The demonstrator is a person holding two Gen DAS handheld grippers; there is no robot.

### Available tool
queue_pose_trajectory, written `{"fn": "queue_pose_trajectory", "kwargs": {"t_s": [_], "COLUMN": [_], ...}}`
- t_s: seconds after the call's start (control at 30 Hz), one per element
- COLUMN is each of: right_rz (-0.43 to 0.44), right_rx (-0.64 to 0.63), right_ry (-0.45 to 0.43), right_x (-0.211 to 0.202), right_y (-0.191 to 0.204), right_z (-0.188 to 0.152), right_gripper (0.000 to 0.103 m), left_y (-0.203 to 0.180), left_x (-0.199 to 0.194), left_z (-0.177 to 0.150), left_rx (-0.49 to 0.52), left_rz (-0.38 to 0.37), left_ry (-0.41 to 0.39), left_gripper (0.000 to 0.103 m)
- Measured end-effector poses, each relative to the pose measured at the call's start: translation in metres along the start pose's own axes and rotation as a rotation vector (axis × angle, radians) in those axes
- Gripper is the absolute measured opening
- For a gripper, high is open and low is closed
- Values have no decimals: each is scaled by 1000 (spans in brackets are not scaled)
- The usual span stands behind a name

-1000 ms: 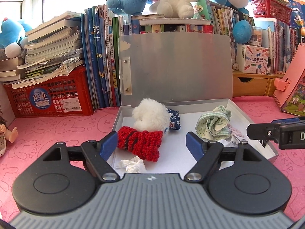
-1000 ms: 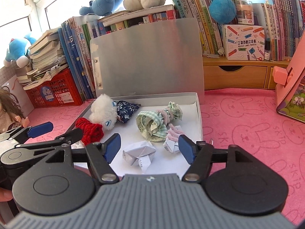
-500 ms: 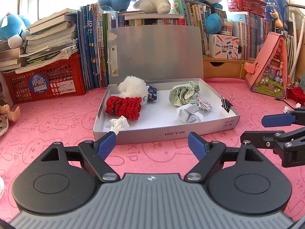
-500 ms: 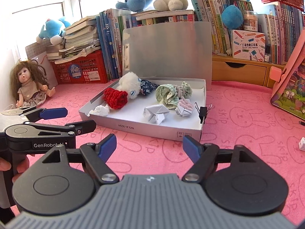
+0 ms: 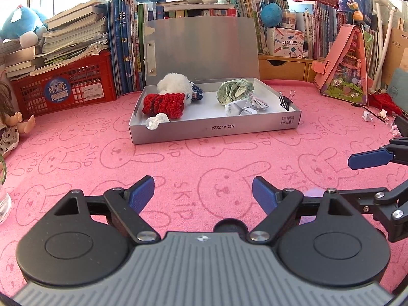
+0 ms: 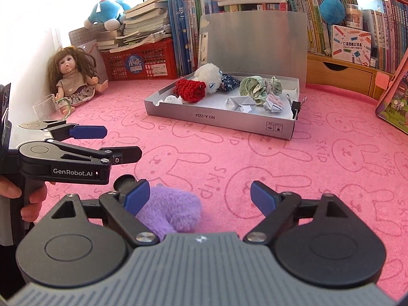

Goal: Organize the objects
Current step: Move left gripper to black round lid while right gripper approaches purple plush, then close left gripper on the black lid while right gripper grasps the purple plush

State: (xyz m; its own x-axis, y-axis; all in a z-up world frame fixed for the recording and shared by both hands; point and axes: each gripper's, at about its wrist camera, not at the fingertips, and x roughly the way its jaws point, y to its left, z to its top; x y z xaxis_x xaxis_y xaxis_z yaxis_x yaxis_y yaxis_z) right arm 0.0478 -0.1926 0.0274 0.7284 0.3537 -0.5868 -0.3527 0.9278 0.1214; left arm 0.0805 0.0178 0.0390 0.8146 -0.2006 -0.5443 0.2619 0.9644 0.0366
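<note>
On a pink bunny-print mat, an open grey box sat well ahead, holding a red knit piece, white plush, and folded papers. The left gripper stood wide open over bare mat. The right gripper was opening, a purple plush toy lying between its jaws, unpressed.

Pink bunny-print mat under grey box
</note>
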Motion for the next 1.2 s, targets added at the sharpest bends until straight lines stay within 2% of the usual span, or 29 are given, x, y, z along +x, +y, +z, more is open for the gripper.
{"fn": "queue_pose_trajectory", "kwargs": {"t_s": [0.2, 0.43, 0.57, 0.83, 0.93, 1.0, 1.2], "right_rz": [15, 3, -37, -38, -29, -27, -30], "right_rx": [-55, -116, -136, -146, -139, -134, -131], "right_ry": [3, 6, -10, -1, 6, 6, 2], "right_x": [2, 12, 18, 25, 26, 27, 27], "right_y": [15, 33, 37, 39, 38, 37, 37], "right_z": [-16, -27, -32, -36, -36, -37, -37], "right_gripper": [98, 99, 98, 98, 97, 97, 95], "left_y": [0, -1, -2, -6, -7, -7, -6], "left_x": [-6, -7, -3, -1, -3, -5, -8], "left_z": [-19, -36, -43, -49, -51, -51, -49], "left_rx": [-32, -46, -53, -33, -34, -34, -52], "left_rz": [-4, -21, -19, 1, 7, 7, -3], "left_ry": [19, 31, 43, 7, -8, -16, -21], "left_gripper": [88, 88, 88, 87, 79, 67, 45]}}
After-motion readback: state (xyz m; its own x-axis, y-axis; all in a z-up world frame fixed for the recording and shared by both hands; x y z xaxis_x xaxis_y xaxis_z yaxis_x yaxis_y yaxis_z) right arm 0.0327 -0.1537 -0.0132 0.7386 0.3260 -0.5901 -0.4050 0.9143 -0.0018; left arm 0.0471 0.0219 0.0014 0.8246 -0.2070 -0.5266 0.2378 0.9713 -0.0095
